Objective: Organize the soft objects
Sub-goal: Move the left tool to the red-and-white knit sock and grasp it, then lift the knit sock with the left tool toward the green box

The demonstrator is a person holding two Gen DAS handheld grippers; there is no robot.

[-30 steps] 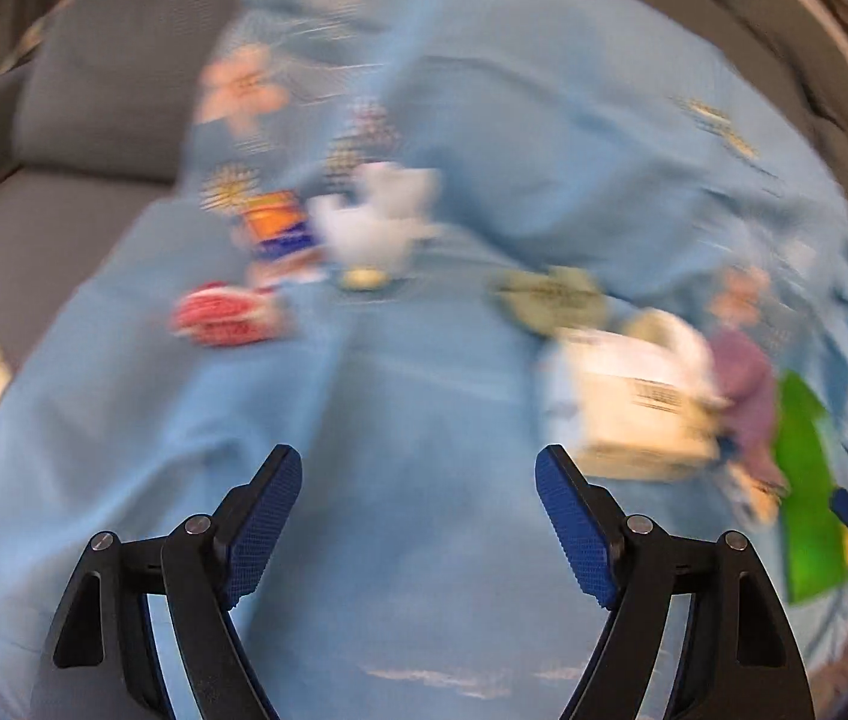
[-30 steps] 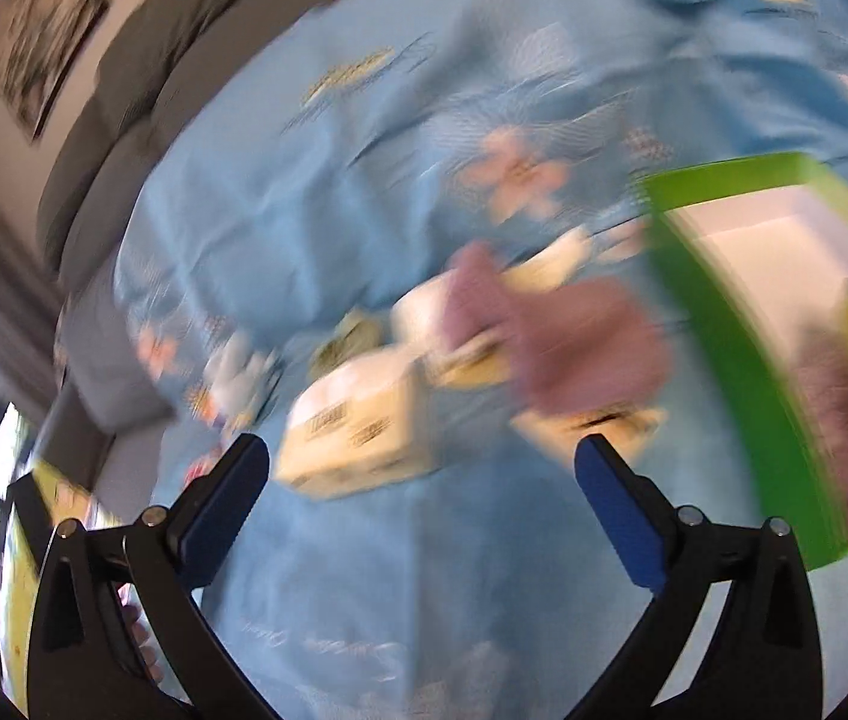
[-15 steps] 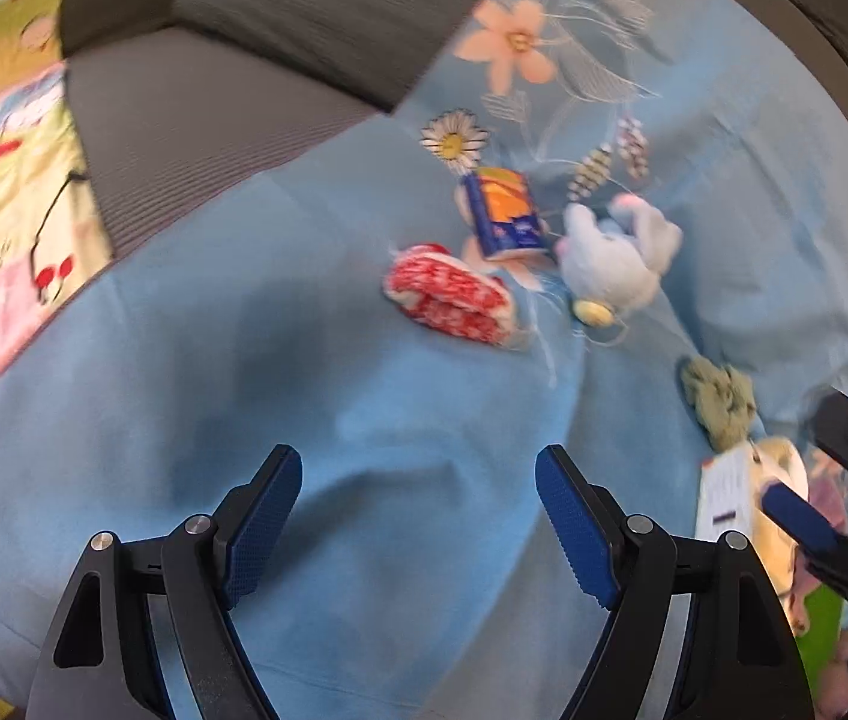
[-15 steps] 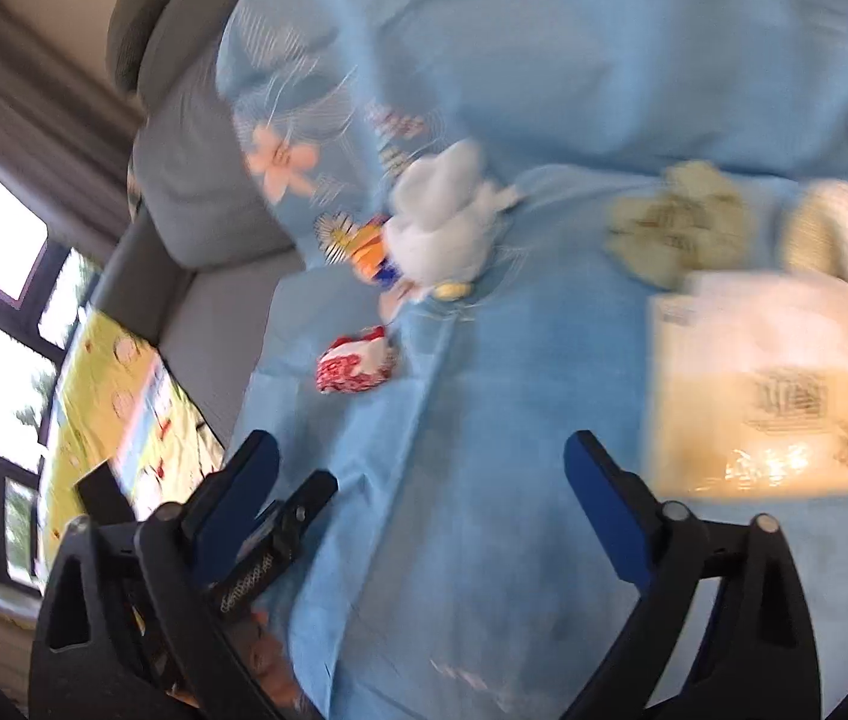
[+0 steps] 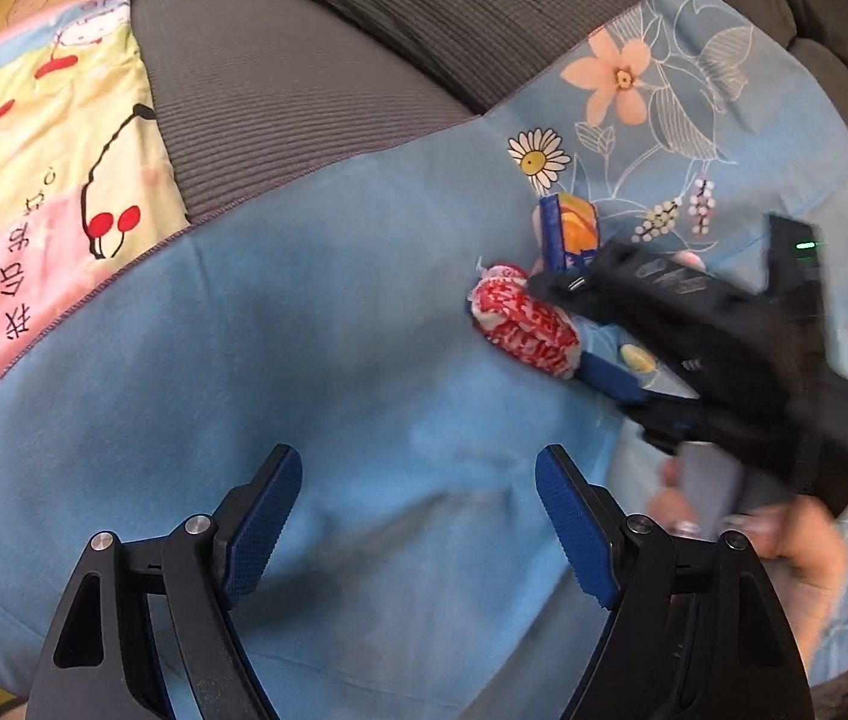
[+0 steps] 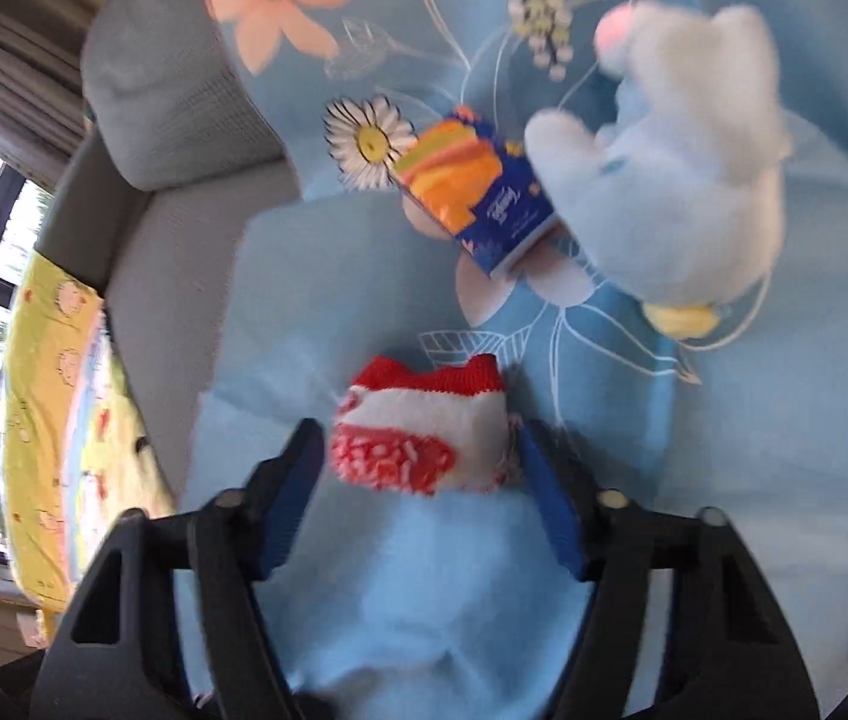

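Right tongs (image 6: pixel 417 474) have come in around the rolled red-and-white sock (image 6: pixel 420 429), which sits on the blue floral sheet (image 6: pixel 724 450) spread over the grey sofa (image 5: pixel 303 60). The sock is right between the two blue pads (image 6: pixel 547 504), and the jaws look only partly closed, with a gap showing on the left side, so not really a grip yet, more like lined up for one. Left tongs (image 5: pixel 417 516) are spread wide with nothing in them, hanging over bare sheet nearer the camera. From the left wrist view the right tongs (image 5: pixel 571 324) reach in from the right at the same sock (image 5: pixel 523 321). Just past the sock there's an orange-and-blue tissue pack (image 6: pixel 478 195), and touching its right side a pale blue plush toy (image 6: pixel 688 180). Over at the left there's a yellow cartoon blanket (image 5: pixel 33 150). Progress-wise it looks early: all three soft things are still loose on the sheet, no bin in sight in these views, so the sock would be the one getting sorted first, with the pack and plush left.
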